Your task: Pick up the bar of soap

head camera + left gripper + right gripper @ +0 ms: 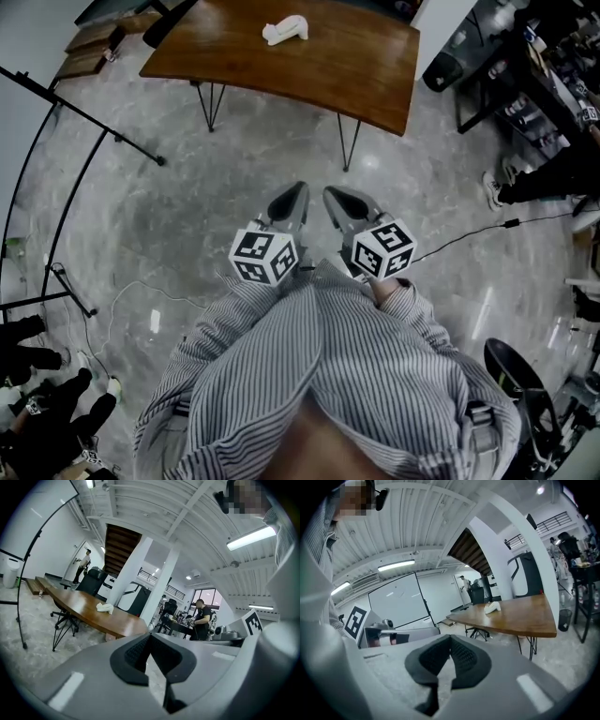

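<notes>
The white soap (286,31) lies on the far part of a brown wooden table (356,70), well ahead of me. It also shows as a small white lump, the soap (105,607) in the left gripper view and the soap (492,607) in the right gripper view. My left gripper (292,201) and right gripper (341,204) hang side by side close to my striped shirt, over the grey floor and far short of the table. Both are shut with nothing between their jaws, as the left gripper (150,637) and the right gripper (450,640) show in their own views.
The table stands on thin black hairpin legs (347,142). A black stand with long poles (84,127) and a white cable (122,300) occupy the floor at left. Cluttered desks (534,84) and a black cable (469,234) are at right. A person (202,617) stands at a far desk.
</notes>
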